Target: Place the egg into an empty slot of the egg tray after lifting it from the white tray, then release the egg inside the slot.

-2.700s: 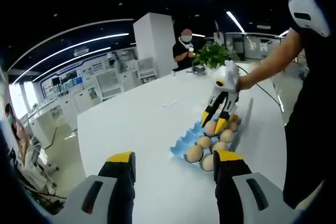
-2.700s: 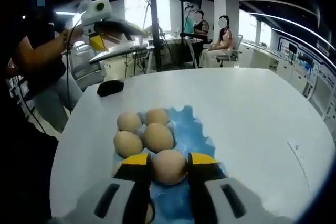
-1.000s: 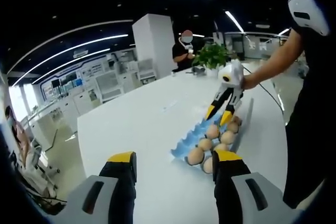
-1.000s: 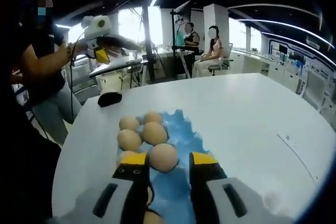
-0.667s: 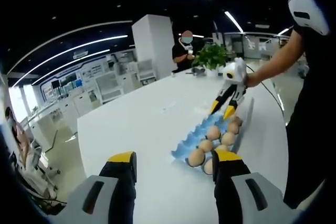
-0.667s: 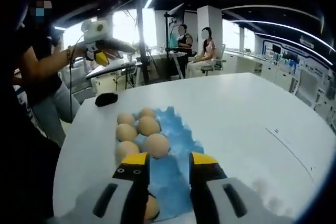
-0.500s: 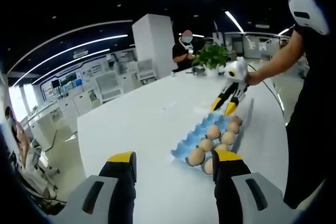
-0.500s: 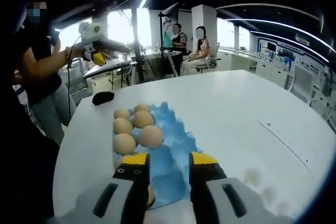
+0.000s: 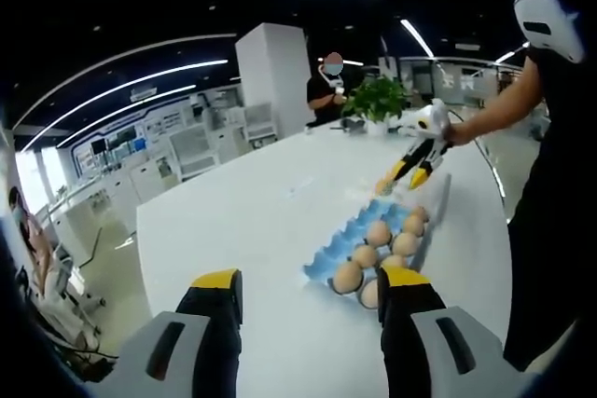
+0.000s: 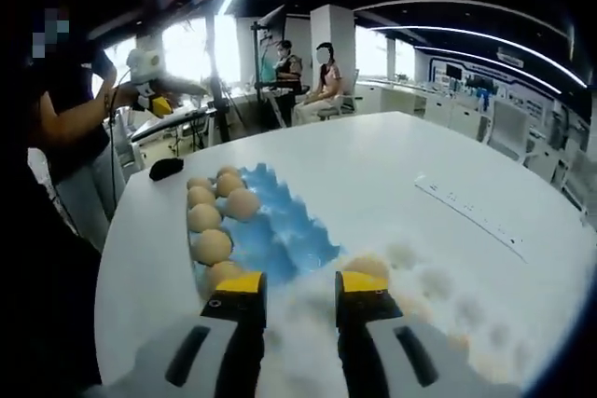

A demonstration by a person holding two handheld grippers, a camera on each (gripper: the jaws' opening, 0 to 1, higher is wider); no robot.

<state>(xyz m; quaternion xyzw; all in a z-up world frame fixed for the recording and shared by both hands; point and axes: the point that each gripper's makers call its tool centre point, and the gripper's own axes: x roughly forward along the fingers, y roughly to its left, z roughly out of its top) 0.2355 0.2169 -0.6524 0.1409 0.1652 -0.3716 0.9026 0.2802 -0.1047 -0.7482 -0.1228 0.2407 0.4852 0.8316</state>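
On the white table (image 10: 448,156), both tongs (image 9: 308,291) (image 10: 300,291) gape empty near the egg tray (image 10: 280,226).

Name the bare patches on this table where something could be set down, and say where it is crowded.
Free: the wide white table beyond the blue egg tray, toward the far edge; also the stretch left of the tray in the left gripper view. Crowded: the tray's egg row and the white tray under the right gripper.

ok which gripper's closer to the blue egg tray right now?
Right. The right gripper hovers open at the blue egg tray's end. The left gripper is held off to the side over bare table.
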